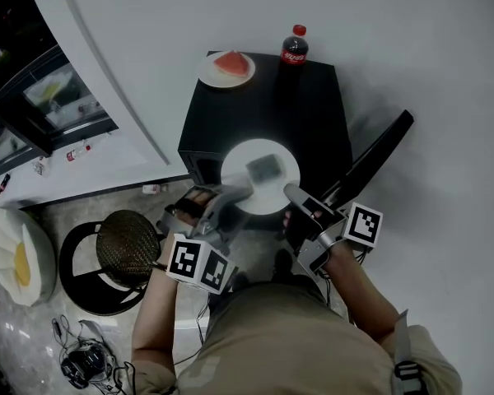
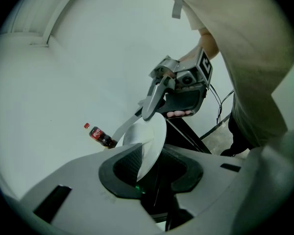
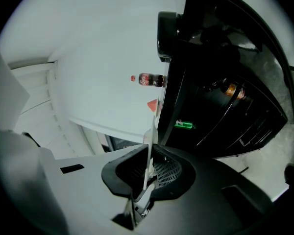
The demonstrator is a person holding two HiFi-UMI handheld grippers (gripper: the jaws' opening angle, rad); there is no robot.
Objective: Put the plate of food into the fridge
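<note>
The plate (image 1: 263, 194), with a blurred grey food item (image 1: 266, 168) on it, hangs in the air above the front edge of the black fridge (image 1: 313, 113). The fridge door (image 1: 377, 153) stands open at right. We judge the two-sided hold keeps it level. The left gripper (image 1: 230, 197) fingers pinch the plate's left rim and the right gripper (image 1: 293, 194) fingers pinch its right rim. Both forearms are bent inward, with the grippers angled toward each other. The plate is not yet inside.
</note>
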